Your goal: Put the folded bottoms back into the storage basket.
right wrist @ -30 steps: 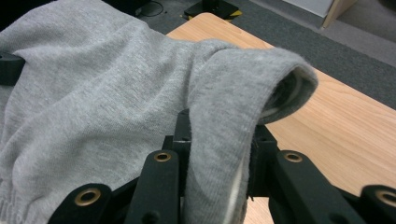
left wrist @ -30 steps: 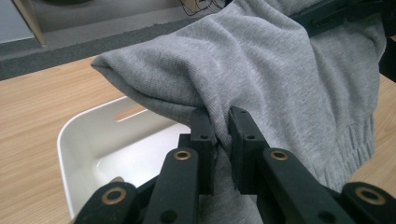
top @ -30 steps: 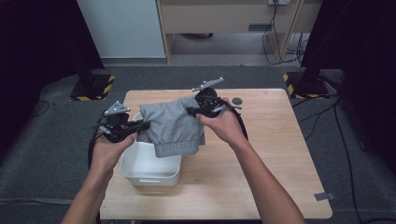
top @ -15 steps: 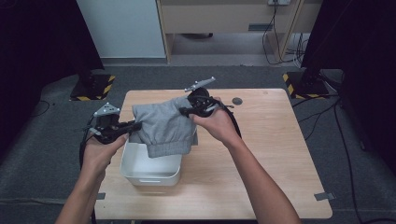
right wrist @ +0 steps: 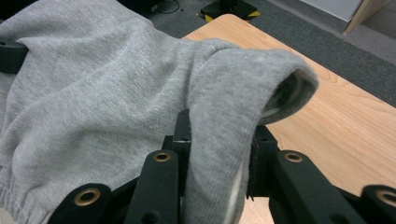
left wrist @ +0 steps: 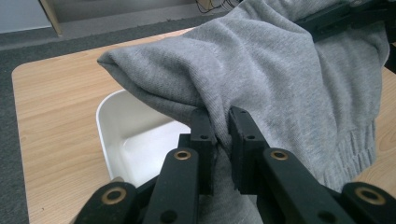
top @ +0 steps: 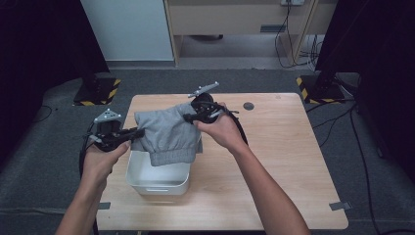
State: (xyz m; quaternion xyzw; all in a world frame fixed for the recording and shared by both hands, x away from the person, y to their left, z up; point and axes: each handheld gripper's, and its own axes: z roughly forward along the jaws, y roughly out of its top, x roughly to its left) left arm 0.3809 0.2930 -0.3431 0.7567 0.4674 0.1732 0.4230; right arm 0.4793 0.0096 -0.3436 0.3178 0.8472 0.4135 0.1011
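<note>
Carefully, I'm keeping the left gripper (top: pixel 131 133) and right gripper (top: pixel 192 115) clamped on the grey garment (top: pixel 169 132), centring it over the white bin (top: pixel 157 182) near the table's (top: pixel 293 161) front-left edge.

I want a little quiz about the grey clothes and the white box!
1. True or false: the folded grey knit garment lies flat on the light wooden table.
2. What is each gripper doing? A) both clamp the garment B) both open C) one holds a cup
3. What is under the garment?

Key:
1. False; it is held up in the air.
2. A; the left gripper and right gripper each pinch an edge.
3. The white rectangular plastic bin.
</note>
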